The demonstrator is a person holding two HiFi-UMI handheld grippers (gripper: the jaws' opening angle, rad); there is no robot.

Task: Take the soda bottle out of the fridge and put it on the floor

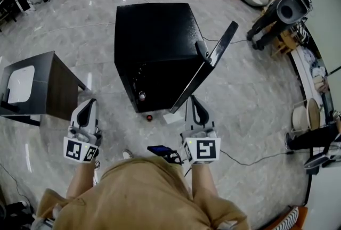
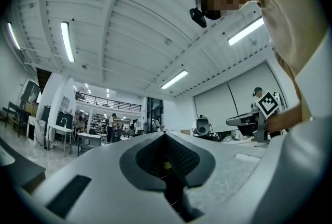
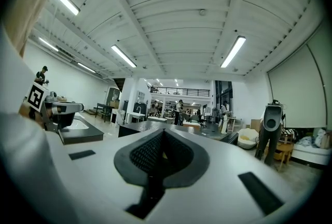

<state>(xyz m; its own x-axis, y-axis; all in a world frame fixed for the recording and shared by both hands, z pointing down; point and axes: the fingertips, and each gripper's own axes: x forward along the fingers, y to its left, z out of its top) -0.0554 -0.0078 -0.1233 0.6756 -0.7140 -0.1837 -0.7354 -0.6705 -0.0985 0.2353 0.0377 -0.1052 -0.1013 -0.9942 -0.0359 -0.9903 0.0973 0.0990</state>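
Note:
The black fridge (image 1: 154, 37) stands on the marble floor with its door (image 1: 205, 66) swung open to the right. Just inside its dark opening, low at the front, a small round bottle top (image 1: 141, 96) shows from above; the rest of the bottle is hidden. My left gripper (image 1: 87, 108) is held left of the opening, shut and empty, with its jaws (image 2: 165, 135) meeting at the tip. My right gripper (image 1: 197, 107) sits beside the door's lower edge, also shut and empty (image 3: 164, 130). Neither touches the fridge.
A small red round thing (image 1: 149, 117) and a white sheet (image 1: 171, 117) lie on the floor before the fridge. A dark cabinet with a white basin (image 1: 32, 85) stands at the left. A black stand with a camera-like head (image 1: 282, 10) is at the far right, and a cable (image 1: 250, 157) crosses the floor.

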